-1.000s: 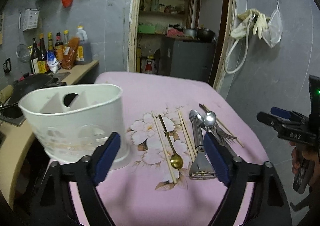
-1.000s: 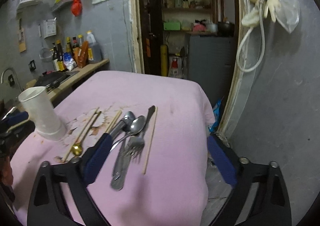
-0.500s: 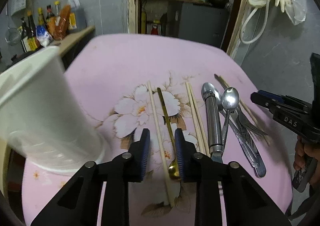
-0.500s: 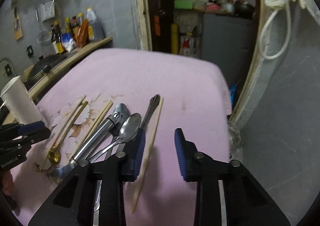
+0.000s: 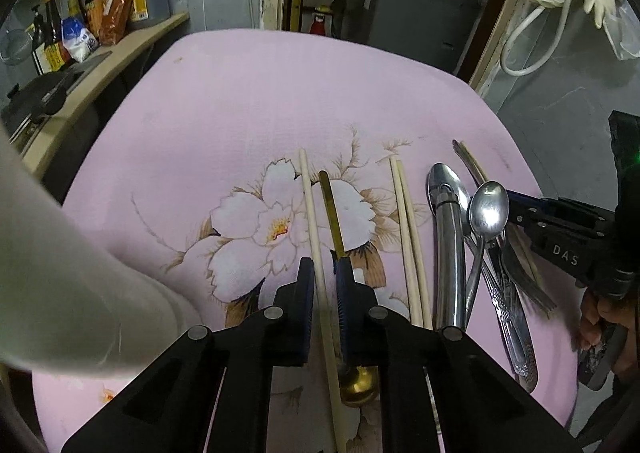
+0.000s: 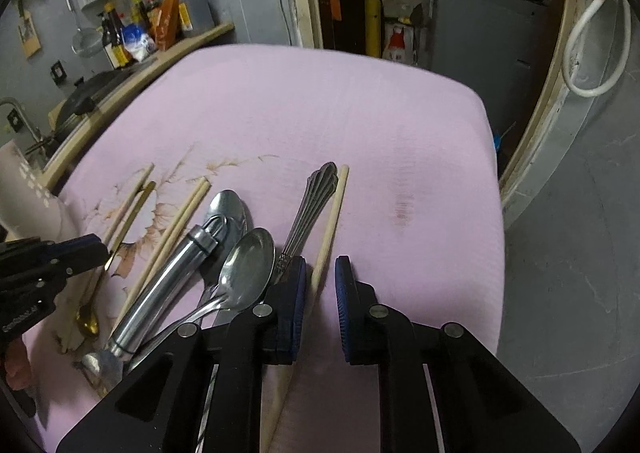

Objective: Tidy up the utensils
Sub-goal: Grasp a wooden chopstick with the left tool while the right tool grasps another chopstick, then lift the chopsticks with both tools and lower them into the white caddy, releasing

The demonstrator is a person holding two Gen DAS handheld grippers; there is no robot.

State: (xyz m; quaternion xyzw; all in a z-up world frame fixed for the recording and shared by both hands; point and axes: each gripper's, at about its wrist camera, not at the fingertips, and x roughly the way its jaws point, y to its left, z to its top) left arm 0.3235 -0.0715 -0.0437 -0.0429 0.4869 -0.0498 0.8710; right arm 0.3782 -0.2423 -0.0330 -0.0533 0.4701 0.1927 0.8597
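Observation:
Utensils lie in a row on the pink flowered cloth (image 5: 248, 101). My left gripper (image 5: 322, 275) has its jaws nearly closed around a single wooden chopstick (image 5: 310, 209), with the gold spoon (image 5: 334, 213) just right of it. Further right lie a chopstick pair (image 5: 406, 221), a steel peeler (image 5: 450, 253), a steel spoon (image 5: 488, 209) and a fork (image 5: 516, 277). My right gripper (image 6: 321, 279) is narrowly open around another lone chopstick (image 6: 330, 221), beside the patterned fork handle (image 6: 310, 209). The white utensil holder (image 5: 56, 265) stands blurred at the left.
A counter (image 5: 120, 49) with bottles and a pan lies beyond the table's left side. A doorway with a grey cabinet (image 5: 404, 21) is behind the table. The grey wall (image 6: 580, 213) and floor lie right of the table edge.
Both grippers moved down and forward onto the utensils and narrowed from wide open. The left now straddles a chopstick closely; the right straddles the far-right chopstick.

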